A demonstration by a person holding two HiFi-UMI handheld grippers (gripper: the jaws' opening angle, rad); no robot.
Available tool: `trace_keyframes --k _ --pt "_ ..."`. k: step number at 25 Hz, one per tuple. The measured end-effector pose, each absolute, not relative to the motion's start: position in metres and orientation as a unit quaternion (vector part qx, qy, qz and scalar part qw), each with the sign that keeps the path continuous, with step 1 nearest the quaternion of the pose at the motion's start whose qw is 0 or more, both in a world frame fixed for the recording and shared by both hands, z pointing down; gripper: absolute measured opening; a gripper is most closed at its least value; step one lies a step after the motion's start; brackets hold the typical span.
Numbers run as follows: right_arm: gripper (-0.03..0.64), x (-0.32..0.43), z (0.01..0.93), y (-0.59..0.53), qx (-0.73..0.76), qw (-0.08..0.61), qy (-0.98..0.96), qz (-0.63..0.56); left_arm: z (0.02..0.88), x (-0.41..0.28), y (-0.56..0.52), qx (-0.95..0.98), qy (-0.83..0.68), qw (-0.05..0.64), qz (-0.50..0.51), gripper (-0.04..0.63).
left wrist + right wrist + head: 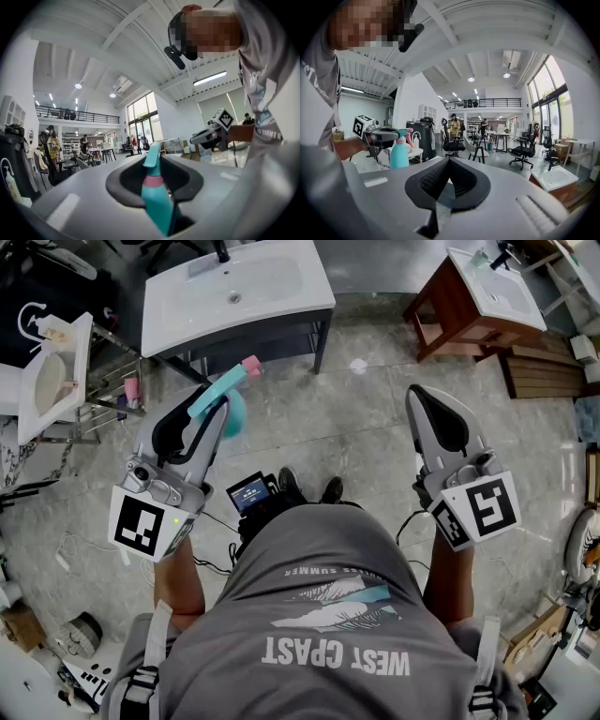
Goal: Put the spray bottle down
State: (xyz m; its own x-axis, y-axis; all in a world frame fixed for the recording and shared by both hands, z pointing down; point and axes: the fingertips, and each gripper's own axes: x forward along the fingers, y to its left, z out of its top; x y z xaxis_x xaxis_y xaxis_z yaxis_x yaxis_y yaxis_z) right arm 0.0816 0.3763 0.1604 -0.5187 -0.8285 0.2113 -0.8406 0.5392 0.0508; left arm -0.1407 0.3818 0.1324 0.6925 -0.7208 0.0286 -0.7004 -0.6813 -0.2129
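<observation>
Teal spray bottle clamped near its neck in the left gripper, held above the floor – head view adds a white washbasin ahead, right gripper jaws together and empty – only its view shows the bottle's whole body, upright.

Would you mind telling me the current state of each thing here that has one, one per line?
spray bottle: upright, held off the floor in the left gripper.
left gripper: shut on the spray bottle.
right gripper: shut, nothing between its jaws.
small screen at the person's waist: lit.
</observation>
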Motion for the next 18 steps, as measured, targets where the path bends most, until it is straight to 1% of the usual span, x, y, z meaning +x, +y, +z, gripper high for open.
trace_keyframes --k 18 --pt "0.0 0.072 0.164 0.369 0.488 0.106 -0.866 0.034 0.138 -0.153 0.37 -0.918 0.382 0.086 -0.057 0.089"
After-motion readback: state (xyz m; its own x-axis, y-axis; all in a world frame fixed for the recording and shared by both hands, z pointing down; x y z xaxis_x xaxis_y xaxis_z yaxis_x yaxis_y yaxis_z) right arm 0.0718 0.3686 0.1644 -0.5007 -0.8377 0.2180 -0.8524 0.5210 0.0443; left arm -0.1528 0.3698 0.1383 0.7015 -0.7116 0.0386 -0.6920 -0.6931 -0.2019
